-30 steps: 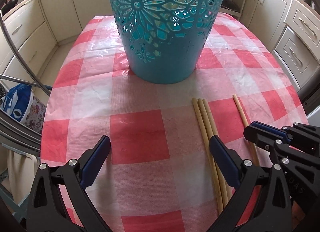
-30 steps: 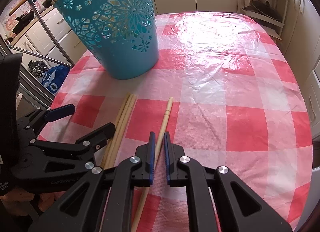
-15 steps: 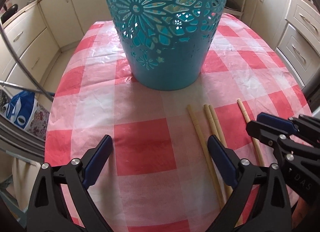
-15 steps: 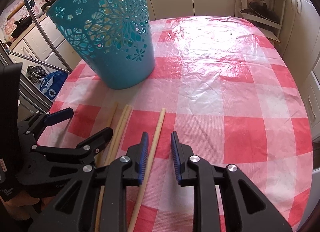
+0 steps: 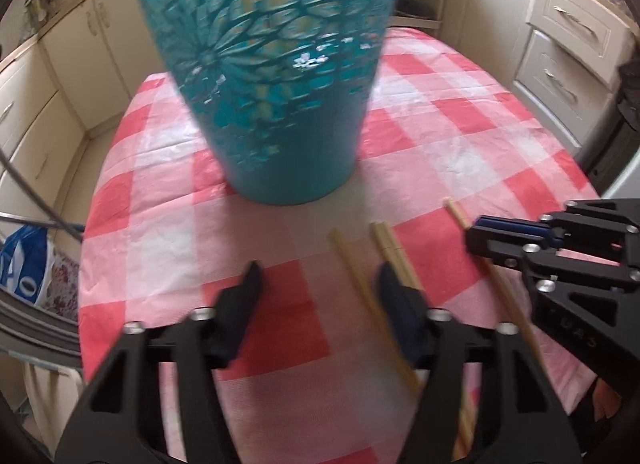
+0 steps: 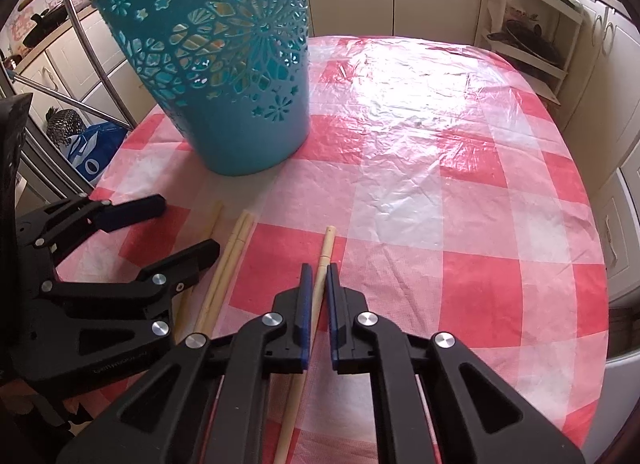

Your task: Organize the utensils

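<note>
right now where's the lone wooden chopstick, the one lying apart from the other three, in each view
Left wrist view: the lone wooden chopstick lies at the right, running under the right gripper.
Right wrist view: lower centre, clamped between that gripper's fingers.
Shared landmark: the teal cut-out plastic basket standing beyond it.

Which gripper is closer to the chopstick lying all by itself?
Right. The right gripper is clamped on the lone chopstick; the left gripper sits farther off, over the other chopsticks.
</note>
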A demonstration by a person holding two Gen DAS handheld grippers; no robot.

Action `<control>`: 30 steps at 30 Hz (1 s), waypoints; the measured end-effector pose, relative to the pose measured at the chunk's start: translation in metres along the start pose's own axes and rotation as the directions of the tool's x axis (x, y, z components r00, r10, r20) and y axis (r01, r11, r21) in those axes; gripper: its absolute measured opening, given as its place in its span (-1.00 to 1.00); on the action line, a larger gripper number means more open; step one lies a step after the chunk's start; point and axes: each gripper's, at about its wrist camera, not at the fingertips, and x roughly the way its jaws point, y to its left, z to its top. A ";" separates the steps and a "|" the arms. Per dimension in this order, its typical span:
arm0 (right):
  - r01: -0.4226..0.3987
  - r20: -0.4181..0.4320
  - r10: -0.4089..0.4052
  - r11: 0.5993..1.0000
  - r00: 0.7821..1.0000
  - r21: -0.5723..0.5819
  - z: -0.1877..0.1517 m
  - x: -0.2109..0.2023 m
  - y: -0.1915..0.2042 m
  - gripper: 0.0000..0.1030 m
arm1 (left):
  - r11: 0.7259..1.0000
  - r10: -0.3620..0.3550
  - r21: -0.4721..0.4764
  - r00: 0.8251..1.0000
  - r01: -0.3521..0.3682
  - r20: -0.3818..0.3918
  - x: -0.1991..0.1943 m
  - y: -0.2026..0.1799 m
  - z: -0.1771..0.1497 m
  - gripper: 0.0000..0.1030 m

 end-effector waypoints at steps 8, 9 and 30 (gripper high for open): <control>-0.001 -0.006 0.001 1.000 1.000 -0.004 0.001 0.001 0.000 -0.84 | 0.993 -0.117 -0.008 0.993 0.117 -0.027 -0.001 0.001 0.002 -0.91; -0.002 -0.007 0.002 1.000 1.000 -0.003 0.001 0.001 0.000 -0.85 | 0.991 -0.133 0.001 0.990 0.133 -0.039 0.000 0.002 0.003 -0.91; -0.005 -0.015 0.005 1.000 1.000 -0.015 -0.001 -0.001 0.002 -0.88 | 0.975 -0.220 0.026 0.976 0.220 0.001 -0.034 0.009 0.010 -0.92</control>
